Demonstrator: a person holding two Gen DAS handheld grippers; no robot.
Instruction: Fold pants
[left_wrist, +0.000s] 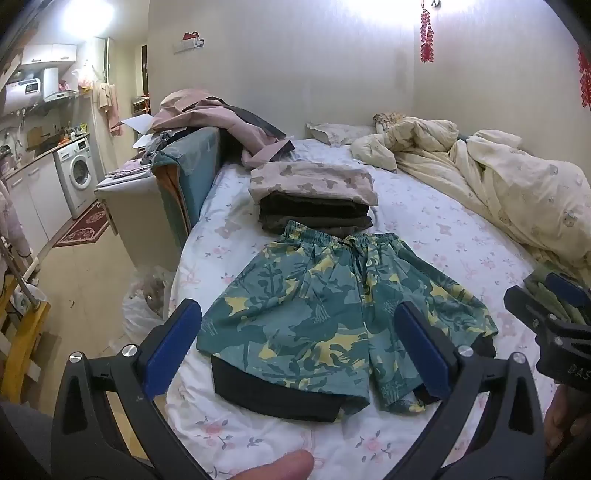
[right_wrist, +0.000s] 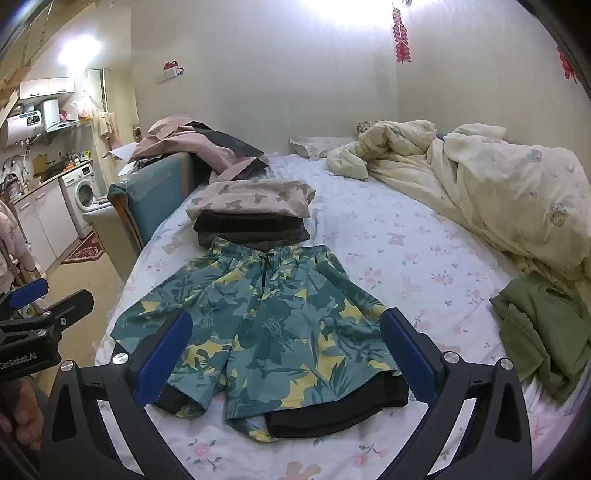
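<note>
Green and yellow leaf-print shorts (left_wrist: 325, 310) with a black inner lining lie spread flat on the flowered bed sheet (left_wrist: 436, 229), waistband far, leg hems near. They also show in the right wrist view (right_wrist: 258, 317). My left gripper (left_wrist: 299, 347) is open and empty, held above the near hem of the shorts. My right gripper (right_wrist: 286, 350) is open and empty, also above the near hems. The right gripper appears at the right edge of the left wrist view (left_wrist: 554, 314). The left gripper appears at the left edge of the right wrist view (right_wrist: 33, 314).
A stack of folded clothes (left_wrist: 314, 199) lies just beyond the waistband. A rumpled cream duvet (left_wrist: 498, 173) fills the far right of the bed. A green garment (right_wrist: 546, 332) lies at the right. A teal headboard (left_wrist: 188, 173) with pink clothes (left_wrist: 218, 118) stands on the left.
</note>
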